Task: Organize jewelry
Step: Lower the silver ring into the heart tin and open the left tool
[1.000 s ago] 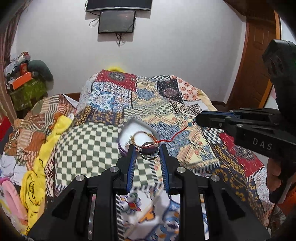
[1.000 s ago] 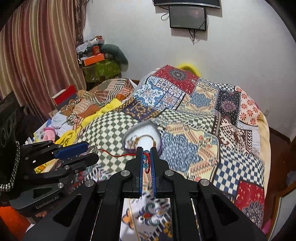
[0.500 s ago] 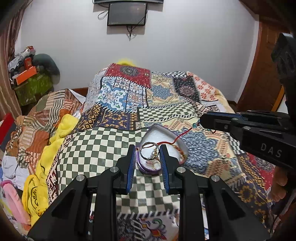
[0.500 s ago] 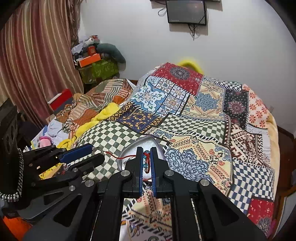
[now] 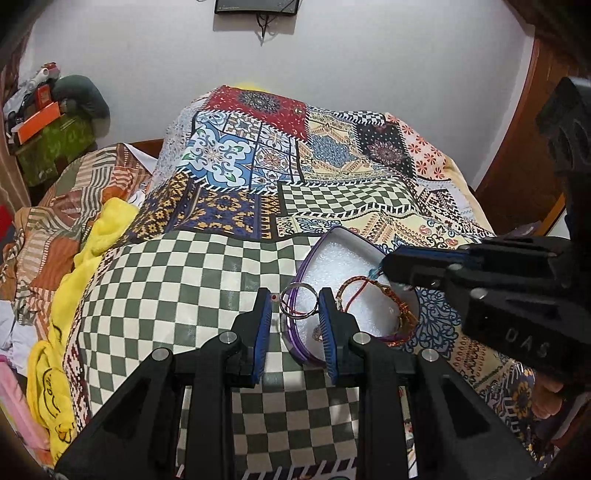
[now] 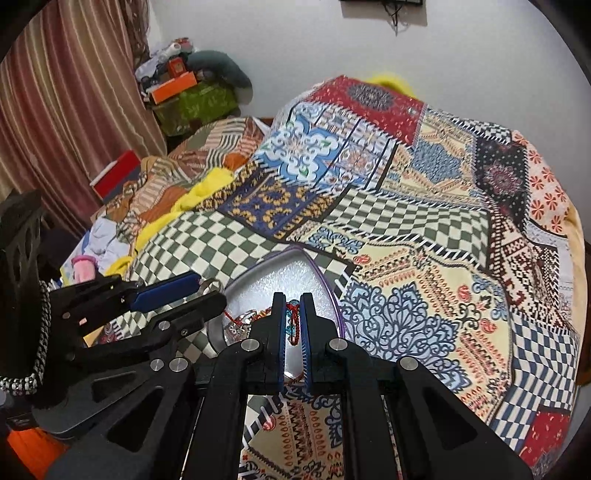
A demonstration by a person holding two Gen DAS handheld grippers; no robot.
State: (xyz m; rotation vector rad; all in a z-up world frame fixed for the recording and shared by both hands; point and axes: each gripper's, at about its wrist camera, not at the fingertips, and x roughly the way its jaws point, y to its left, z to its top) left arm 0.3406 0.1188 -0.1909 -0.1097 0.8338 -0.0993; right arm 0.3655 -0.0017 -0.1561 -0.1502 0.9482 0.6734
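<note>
Nearest, left gripper (image 5: 295,306) spread apart, blue pads either side of a silver ring (image 5: 297,305); whether the pads press it cannot be told. Just beyond, heart-shaped box (image 5: 334,236) with purple rim and white lining, resting on the bed's patchwork quilt (image 5: 192,266). Inside the box, a braided gold-and-red bracelet (image 5: 397,299) lying on the lining. To the right, right gripper (image 6: 292,317) clenched on a red beaded cord (image 6: 293,325), hovering over the box. Farther left, yellow cloth (image 5: 92,243) and striped bedding. At the back, white wall with dark screen (image 5: 256,5).
</note>
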